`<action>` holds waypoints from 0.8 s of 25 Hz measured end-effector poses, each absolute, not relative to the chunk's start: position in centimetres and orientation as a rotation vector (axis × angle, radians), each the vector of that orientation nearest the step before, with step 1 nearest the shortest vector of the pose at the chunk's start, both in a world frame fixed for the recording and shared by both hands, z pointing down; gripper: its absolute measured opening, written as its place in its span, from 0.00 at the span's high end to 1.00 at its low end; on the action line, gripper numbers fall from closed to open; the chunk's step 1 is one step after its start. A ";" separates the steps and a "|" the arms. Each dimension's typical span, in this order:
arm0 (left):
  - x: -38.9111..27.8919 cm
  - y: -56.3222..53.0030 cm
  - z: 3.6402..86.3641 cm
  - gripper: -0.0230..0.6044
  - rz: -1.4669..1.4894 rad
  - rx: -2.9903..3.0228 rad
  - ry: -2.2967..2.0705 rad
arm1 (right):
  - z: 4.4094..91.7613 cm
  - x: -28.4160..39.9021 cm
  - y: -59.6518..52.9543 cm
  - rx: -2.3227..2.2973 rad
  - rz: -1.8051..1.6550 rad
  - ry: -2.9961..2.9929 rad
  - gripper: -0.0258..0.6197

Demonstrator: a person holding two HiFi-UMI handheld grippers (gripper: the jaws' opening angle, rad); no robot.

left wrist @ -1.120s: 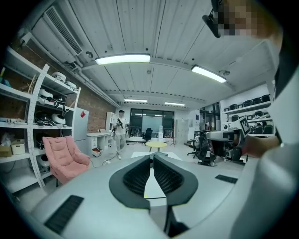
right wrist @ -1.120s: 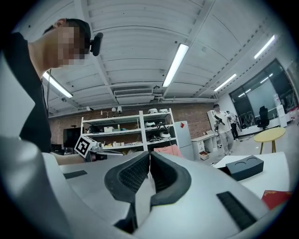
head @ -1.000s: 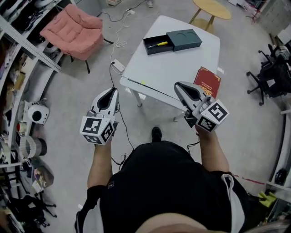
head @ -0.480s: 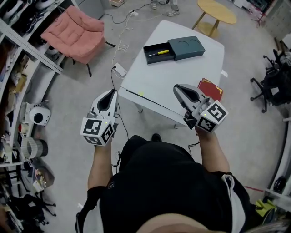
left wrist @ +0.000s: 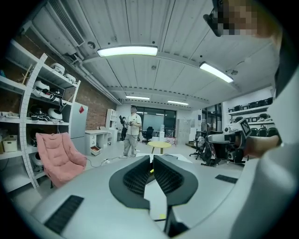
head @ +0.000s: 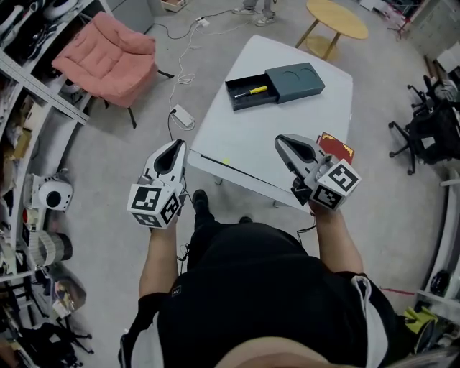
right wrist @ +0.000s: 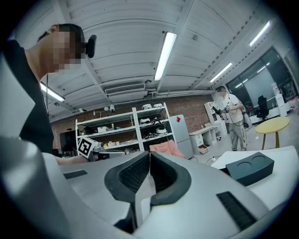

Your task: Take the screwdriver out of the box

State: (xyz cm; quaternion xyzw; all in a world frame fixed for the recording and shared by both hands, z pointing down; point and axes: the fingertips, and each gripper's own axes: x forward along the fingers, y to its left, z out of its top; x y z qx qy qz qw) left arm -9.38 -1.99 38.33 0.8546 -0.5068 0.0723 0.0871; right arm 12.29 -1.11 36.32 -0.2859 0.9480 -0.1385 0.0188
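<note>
A dark open box (head: 246,94) lies at the far end of the white table (head: 273,136), and a yellow-handled screwdriver (head: 251,91) rests in it. Its dark green lid (head: 295,80) sits beside it on the right, and shows again as the lid (right wrist: 250,168) in the right gripper view. My left gripper (head: 175,148) hangs over the floor, left of the table's near corner, shut with nothing in it. My right gripper (head: 284,141) hovers over the table's near edge, jaws together and empty. Both are far short of the box.
A red book (head: 336,147) lies at the table's right edge, next to the right gripper. A pink chair (head: 108,61) stands at the left by shelving (head: 29,86). A round wooden table (head: 336,18) is beyond. Cables and a power strip (head: 180,115) lie on the floor. A person (left wrist: 132,130) stands far off.
The table with the box has drawn closer under both grippers as the person walks toward it. Neither gripper's jaws have changed.
</note>
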 end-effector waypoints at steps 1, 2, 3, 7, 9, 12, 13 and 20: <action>-10.1 -2.9 38.5 0.91 0.212 2.550 -1.499 | 36.5 11.7 -1.9 -0.905 -0.433 2.939 0.91; -10.8 -3.8 38.6 0.91 0.210 2.555 -1.488 | 36.7 11.0 -2.7 -0.921 -0.437 2.934 0.91; -11.7 -4.7 38.7 0.91 0.211 2.561 -1.479 | 36.8 10.1 -3.6 -0.935 -0.442 2.928 0.91; -16.4 -9.1 39.0 0.91 0.214 2.577 -1.442 | 36.9 5.3 -7.2 -0.965 -0.453 2.916 0.91; -18.6 -11.4 38.9 0.91 0.211 2.589 -1.418 | 36.8 2.8 -9.0 -0.986 -0.454 2.913 0.91; -21.6 -14.6 38.5 0.91 0.211 2.616 -1.375 | 36.7 -0.4 -11.2 -1.030 -0.461 2.899 0.91; -22.5 -15.5 38.4 0.91 0.211 2.625 -1.358 | 36.7 -1.3 -11.8 -1.048 -0.464 2.892 0.91; -25.4 -20.2 39.7 0.91 0.233 2.680 -1.213 | 37.0 -5.4 -15.0 -1.166 -0.462 2.849 0.91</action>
